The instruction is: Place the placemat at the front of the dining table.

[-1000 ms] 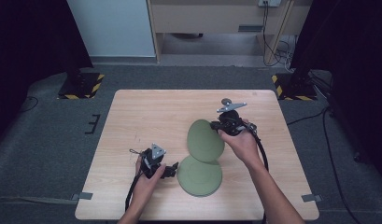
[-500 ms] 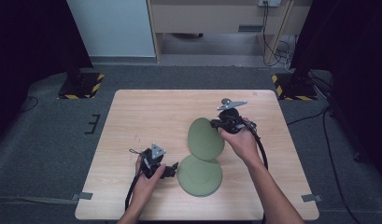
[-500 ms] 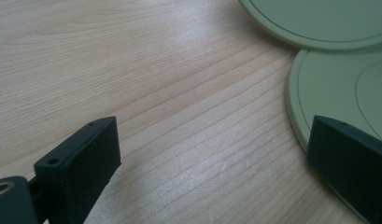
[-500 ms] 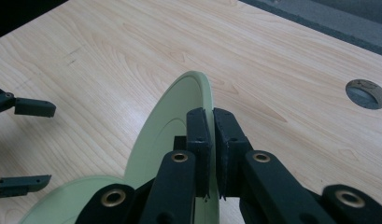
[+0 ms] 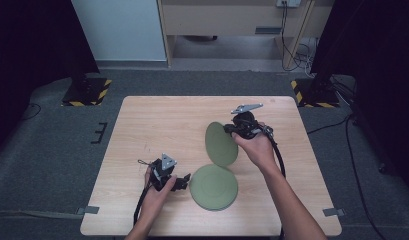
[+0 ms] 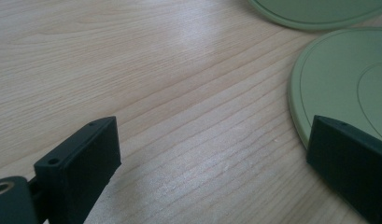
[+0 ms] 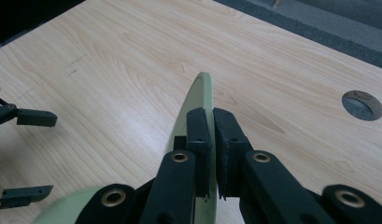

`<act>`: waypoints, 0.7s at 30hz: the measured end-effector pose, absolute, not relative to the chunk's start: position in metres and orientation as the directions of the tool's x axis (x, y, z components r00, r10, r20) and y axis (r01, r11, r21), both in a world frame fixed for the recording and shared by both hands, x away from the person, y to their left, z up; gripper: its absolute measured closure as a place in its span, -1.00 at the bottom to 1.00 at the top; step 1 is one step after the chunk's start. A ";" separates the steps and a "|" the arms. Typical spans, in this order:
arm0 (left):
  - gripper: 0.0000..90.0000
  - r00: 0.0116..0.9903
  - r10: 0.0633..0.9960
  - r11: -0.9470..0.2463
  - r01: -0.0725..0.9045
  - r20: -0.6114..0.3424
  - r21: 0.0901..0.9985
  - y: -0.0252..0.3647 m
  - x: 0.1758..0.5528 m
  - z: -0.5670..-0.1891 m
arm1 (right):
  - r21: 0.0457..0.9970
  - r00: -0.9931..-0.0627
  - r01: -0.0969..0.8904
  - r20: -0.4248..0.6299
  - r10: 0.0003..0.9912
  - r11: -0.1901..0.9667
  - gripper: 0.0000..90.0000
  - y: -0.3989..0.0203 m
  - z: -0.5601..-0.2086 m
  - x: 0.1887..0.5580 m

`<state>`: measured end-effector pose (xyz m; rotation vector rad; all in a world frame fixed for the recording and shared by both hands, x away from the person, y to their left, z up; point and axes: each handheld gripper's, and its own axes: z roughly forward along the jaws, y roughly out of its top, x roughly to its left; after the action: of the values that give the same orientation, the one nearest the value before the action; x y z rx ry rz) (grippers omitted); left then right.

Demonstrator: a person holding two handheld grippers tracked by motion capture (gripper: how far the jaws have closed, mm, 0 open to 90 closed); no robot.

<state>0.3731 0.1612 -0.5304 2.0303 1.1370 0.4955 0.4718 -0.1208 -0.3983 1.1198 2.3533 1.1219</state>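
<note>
Right tongs clamp one round green plastic plate's rim, tilting it upright; left tongs wait spread beside the flat plate on the table.

Flat plate lies near the table front edge; tilted plate just behind it, maybe touching; left gripper just left of it.
</note>
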 end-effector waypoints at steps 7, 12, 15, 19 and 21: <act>-0.95 0.530 0.848 -0.326 0.557 -0.025 0.764 0.163 0.373 -0.529 | 0.761 -0.646 0.520 0.053 0.761 0.388 0.91 -0.118 -0.395 0.474; -0.95 0.526 0.851 -0.325 0.557 -0.021 0.764 0.164 0.374 -0.529 | 0.765 -0.634 0.523 0.054 0.772 0.376 0.91 -0.117 -0.391 0.479; -0.95 0.523 0.852 -0.322 0.558 -0.023 0.765 0.165 0.374 -0.528 | 0.763 -0.624 0.526 0.045 0.780 0.376 0.91 -0.117 -0.390 0.482; -0.95 0.520 0.854 -0.316 0.559 -0.028 0.767 0.166 0.375 -0.528 | 0.770 -0.611 0.524 0.041 0.791 0.364 0.91 -0.117 -0.387 0.487; -0.95 0.520 0.854 -0.316 0.559 -0.028 0.766 0.167 0.375 -0.528 | 0.771 -0.603 0.527 0.043 0.796 0.358 0.91 -0.118 -0.385 0.490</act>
<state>0.3751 0.1672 -0.5275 2.0141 1.1494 0.5028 0.4902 -0.1181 -0.3853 1.1656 2.2861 1.1079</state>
